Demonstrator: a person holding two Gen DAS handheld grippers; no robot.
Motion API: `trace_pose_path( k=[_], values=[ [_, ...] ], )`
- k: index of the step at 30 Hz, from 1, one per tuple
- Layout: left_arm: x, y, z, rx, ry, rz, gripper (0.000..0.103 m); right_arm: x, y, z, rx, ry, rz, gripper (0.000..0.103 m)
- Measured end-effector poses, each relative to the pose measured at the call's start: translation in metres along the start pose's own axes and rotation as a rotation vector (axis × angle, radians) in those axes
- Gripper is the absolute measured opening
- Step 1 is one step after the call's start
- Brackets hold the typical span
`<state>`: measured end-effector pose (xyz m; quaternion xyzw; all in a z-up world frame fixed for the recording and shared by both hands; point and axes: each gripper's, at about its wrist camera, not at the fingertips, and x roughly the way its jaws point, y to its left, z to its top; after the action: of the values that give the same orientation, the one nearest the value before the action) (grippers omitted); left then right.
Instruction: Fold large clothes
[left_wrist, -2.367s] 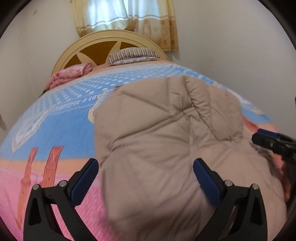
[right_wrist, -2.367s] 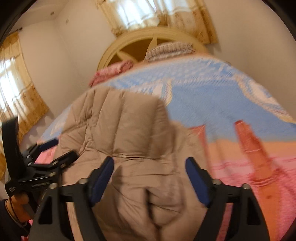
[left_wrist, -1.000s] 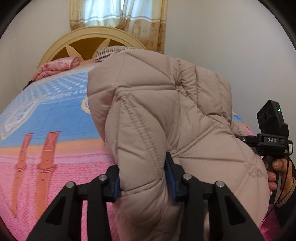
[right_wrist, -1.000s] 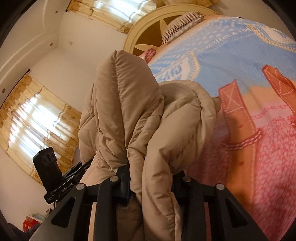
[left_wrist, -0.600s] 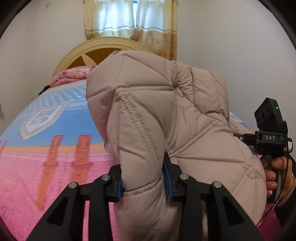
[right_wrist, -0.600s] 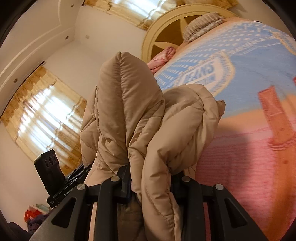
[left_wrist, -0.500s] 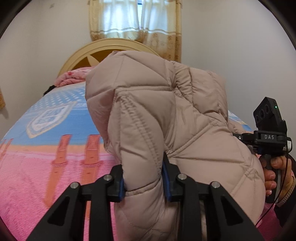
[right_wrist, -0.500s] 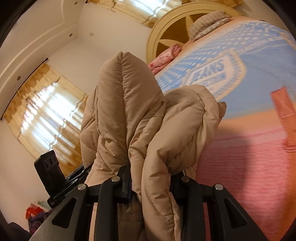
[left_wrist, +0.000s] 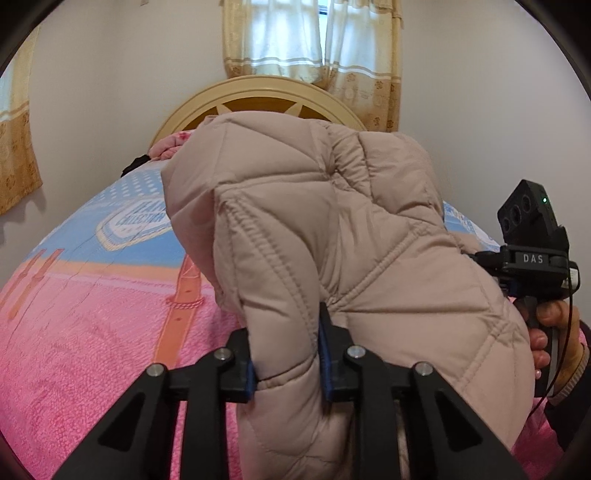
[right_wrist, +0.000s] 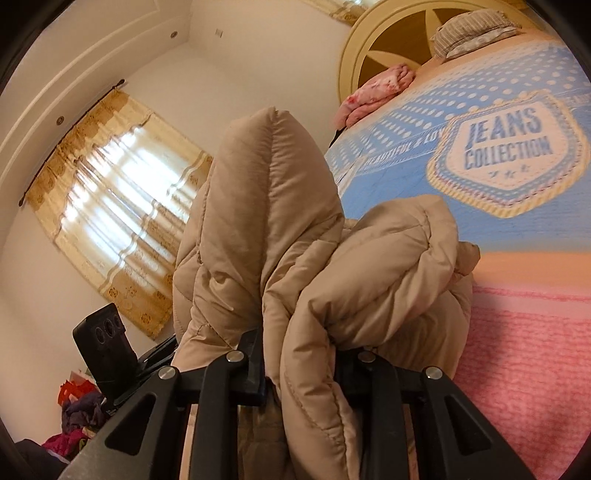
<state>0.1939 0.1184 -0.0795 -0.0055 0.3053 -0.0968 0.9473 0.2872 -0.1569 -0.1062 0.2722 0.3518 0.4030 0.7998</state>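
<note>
**Inspector A:** The quilted beige coat (left_wrist: 332, 229) is observed bunched and held up above the bed (left_wrist: 92, 332). Whether any part of it is touching the blanket cannot be told. The left gripper (left_wrist: 286, 354) is clamped on a padded fold of the coat; the fabric is seen pinched between the blue-lined fingers (left_wrist: 323, 350).

**Inspector B:** Confirmed. The right gripper (right_wrist: 299, 365) is likewise closed on the coat (right_wrist: 273, 206), with several thick layers squeezed between its fingers and bulging out above and below them. In the left wrist view the right gripper unit (left_wrist: 532, 243) is seen at the right side of the coat, held by the right hand (left_wrist: 554, 332).

**Inspector A:** Noted. In the right wrist view the left gripper unit (right_wrist: 107, 350) is seen low at the left, partly hidden behind the coat.

**Inspector B:** Surroundings are recorded as follows: a pink and blue blanket (right_wrist: 517, 155) printed "JEANS COLLECTION" is spread over the bed; a rounded headboard (left_wrist: 258, 88) stands at the far end; a striped pillow (right_wrist: 472, 29) and a folded pink cloth (right_wrist: 376, 92) lie near it. Curtained windows (left_wrist: 310, 40) are seen on two walls.
</note>
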Motion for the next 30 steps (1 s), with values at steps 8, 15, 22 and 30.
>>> trace_pose_path(
  k=[8, 15, 22, 30],
  values=[
    [-0.017, 0.032, -0.008, -0.019, -0.026, 0.016, 0.025, 0.032, 0.018, -0.003, -0.009, 0.046, 0.046, 0.024],
    [-0.026, 0.055, -0.017, -0.015, -0.038, 0.087, 0.023, 0.066, 0.033, -0.011, -0.015, 0.081, 0.091, 0.024],
    [-0.007, 0.071, -0.047, -0.012, -0.001, 0.239, 0.057, 0.099, 0.020, -0.030, 0.022, 0.133, 0.057, 0.024],
    [-0.002, 0.078, -0.055, -0.039, 0.002, 0.280, 0.078, 0.113, 0.008, -0.041, 0.024, 0.147, -0.044, 0.025]
  ],
)
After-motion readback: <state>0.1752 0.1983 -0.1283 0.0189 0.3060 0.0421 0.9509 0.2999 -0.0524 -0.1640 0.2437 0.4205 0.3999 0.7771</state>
